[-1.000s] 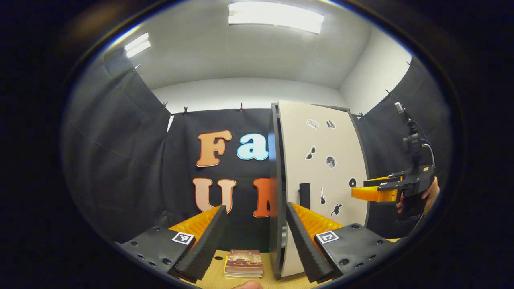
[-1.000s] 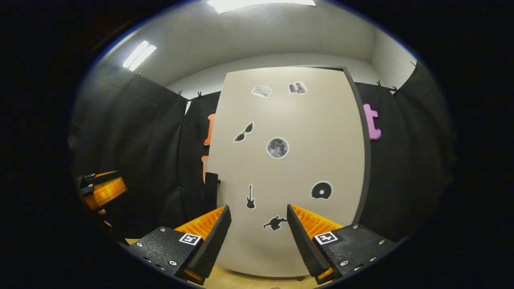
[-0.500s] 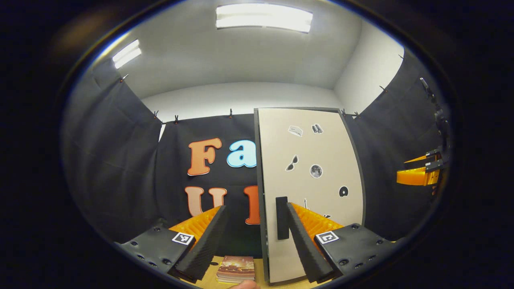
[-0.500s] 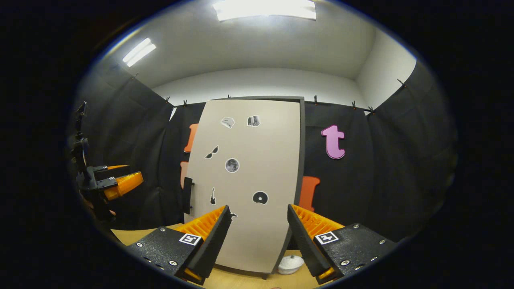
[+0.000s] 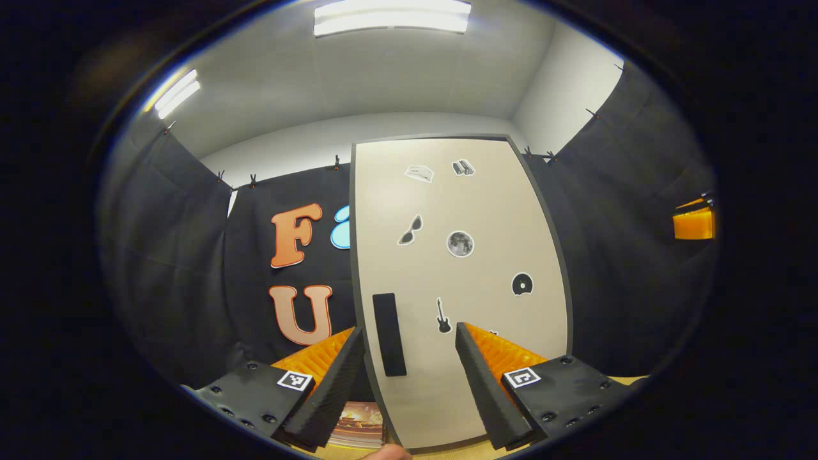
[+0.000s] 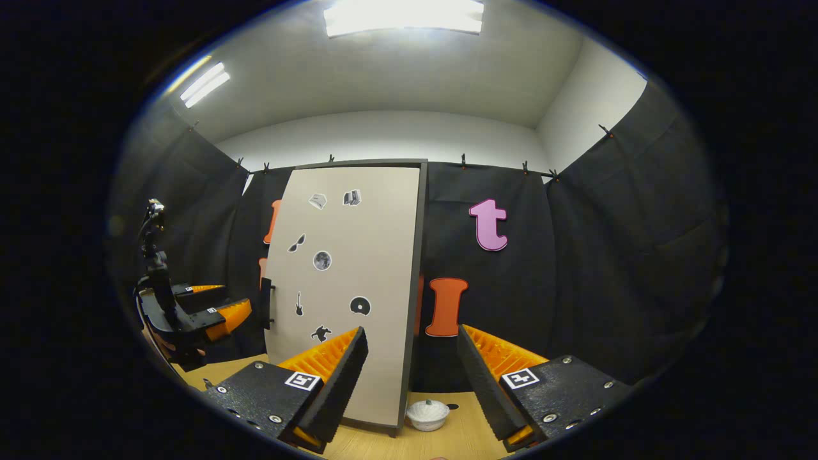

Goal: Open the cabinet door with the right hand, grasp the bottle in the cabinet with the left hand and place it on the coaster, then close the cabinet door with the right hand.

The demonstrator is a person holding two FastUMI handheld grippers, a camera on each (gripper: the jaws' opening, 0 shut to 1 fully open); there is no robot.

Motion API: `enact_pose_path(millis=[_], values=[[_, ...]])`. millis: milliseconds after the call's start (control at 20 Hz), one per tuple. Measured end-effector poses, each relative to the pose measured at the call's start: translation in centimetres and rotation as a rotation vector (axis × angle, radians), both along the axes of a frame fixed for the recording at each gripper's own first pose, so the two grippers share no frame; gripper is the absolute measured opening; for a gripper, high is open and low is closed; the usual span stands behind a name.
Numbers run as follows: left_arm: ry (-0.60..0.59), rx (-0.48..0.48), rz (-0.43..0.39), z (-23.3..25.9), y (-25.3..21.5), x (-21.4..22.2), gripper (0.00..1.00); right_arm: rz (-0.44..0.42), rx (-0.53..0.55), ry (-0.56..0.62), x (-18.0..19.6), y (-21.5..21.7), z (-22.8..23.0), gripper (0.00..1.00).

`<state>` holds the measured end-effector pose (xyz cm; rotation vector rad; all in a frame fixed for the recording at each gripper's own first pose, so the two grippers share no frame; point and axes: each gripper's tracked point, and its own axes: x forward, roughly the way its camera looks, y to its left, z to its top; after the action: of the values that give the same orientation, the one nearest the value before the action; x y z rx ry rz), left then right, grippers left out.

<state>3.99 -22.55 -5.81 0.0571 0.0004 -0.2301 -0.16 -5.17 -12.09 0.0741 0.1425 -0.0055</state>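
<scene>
Cabinet door (image 5: 460,281) stood shut, beige face toward both cameras, its black handle (image 5: 389,334) low on the left edge. Left gripper (image 5: 409,377) hung before the door, fingers apart, holding nothing. Right gripper (image 6: 409,377) was farther right, fingers likewise apart and empty, with the door to its left. Small white lidded pot (image 6: 428,414) sat on the wooden table (image 6: 447,441) beside the cabinet's right foot. Stack of books (image 5: 359,427) lay left of the door. Bottle's place could not be told.
</scene>
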Motion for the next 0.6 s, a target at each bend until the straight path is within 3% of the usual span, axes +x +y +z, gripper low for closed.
enact_pose_path(millis=[250, 300, 600], values=[[-0.005, 0.022, -0.011, 0.1, -2.6, 0.3, 0.96, -0.018, 0.003, 0.011, 0.4, -1.1, -0.5, 0.88], [-0.008, 0.023, -0.014, 0.3, -2.9, 0.1, 0.93, -0.015, 0.005, 0.015, 0.4, -1.1, -0.5, 0.88], [0.031, -0.075, -0.002, 3.2, -1.0, 0.1, 0.95, -0.023, 0.019, 0.003, 0.8, -1.1, 0.7, 0.88]])
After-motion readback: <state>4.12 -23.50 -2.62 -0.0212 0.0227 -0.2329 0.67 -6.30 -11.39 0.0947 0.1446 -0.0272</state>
